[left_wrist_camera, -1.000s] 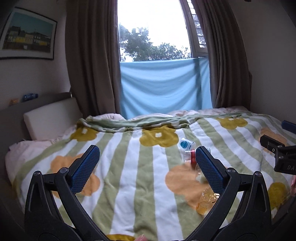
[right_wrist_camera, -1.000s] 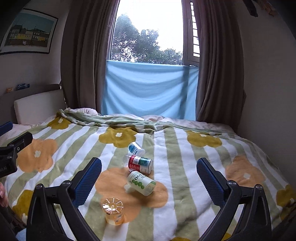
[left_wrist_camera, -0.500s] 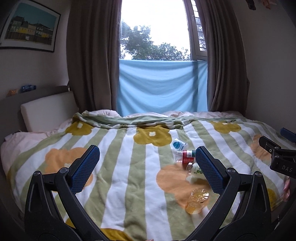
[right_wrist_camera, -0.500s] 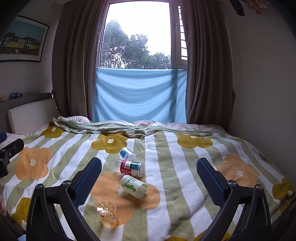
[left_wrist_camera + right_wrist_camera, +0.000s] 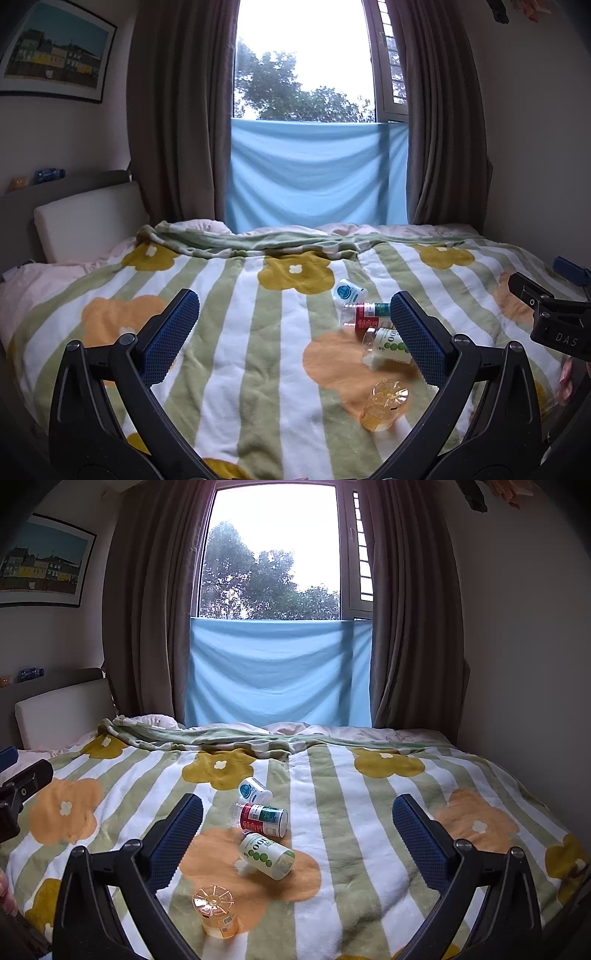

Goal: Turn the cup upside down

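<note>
Over the last second you pulled both grippers back and up from the bed, so the cup [image 5: 217,911] and the containers shrank and slid lower in both views. The cup, amber and see-through, stood on the blanket [image 5: 343,853] at the near edge of an orange flower, with its ribbed disc end facing up; I could not tell whether that was the base or a lid, so whether it was already flipped was unclear. Just beyond it three small containers lay on their sides: a green-dotted bottle [image 5: 266,856], a red can [image 5: 264,819] and a white jar [image 5: 253,791]. Your right gripper [image 5: 297,830] had its jaws spread wide with nothing in them, well short of the cup. Your left gripper [image 5: 293,332] was equally wide and empty, off to the cup's left. By my judgement, nothing was gripped and any reach, grasp and turn remained ahead.
</note>
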Action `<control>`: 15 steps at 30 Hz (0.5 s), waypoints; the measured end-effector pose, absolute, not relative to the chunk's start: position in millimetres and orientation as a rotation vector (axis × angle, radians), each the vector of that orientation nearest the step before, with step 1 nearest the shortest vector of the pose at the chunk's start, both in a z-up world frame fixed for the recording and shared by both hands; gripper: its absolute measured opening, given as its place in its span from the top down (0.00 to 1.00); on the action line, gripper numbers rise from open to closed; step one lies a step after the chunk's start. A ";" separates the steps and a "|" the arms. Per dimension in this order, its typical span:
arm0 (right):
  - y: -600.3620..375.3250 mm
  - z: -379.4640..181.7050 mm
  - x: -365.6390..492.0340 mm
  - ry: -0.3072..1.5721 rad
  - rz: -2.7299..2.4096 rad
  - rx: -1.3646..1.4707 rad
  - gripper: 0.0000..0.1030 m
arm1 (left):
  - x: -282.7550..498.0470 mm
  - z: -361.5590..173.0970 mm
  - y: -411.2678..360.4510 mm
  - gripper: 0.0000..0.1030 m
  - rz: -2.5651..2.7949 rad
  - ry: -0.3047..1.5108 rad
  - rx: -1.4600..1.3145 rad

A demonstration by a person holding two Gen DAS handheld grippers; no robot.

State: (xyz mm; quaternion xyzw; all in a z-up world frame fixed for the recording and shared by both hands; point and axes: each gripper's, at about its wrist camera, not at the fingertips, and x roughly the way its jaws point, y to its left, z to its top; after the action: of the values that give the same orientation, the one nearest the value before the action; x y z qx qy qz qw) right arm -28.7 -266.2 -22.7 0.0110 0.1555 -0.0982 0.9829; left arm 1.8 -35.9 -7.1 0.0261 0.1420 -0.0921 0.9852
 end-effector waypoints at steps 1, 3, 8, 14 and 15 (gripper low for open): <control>-265.6 -22.3 -27.9 0.313 -0.198 0.022 0.00 | 2.2 -7.1 -35.3 0.00 -0.186 0.286 0.051; -265.8 -22.2 -27.6 0.314 -0.198 0.022 0.00 | 2.3 -6.8 -35.6 0.00 -0.186 0.285 0.052; -265.7 -22.3 -27.7 0.314 -0.197 0.022 0.00 | 2.6 -6.7 -35.4 0.00 -0.185 0.285 0.052; -266.0 -22.2 -27.5 0.313 -0.196 0.022 0.00 | 2.7 -6.6 -35.2 0.00 -0.185 0.284 0.054; -266.1 -22.2 -27.5 0.314 -0.198 0.021 0.00 | 2.8 -6.7 -35.2 0.00 -0.184 0.284 0.055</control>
State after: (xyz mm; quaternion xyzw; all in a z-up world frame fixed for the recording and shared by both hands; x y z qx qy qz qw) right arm -27.5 -266.1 -22.2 0.0106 0.1559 -0.0983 0.9828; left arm 2.8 -35.2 -6.7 0.0276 0.1414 -0.0916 0.9853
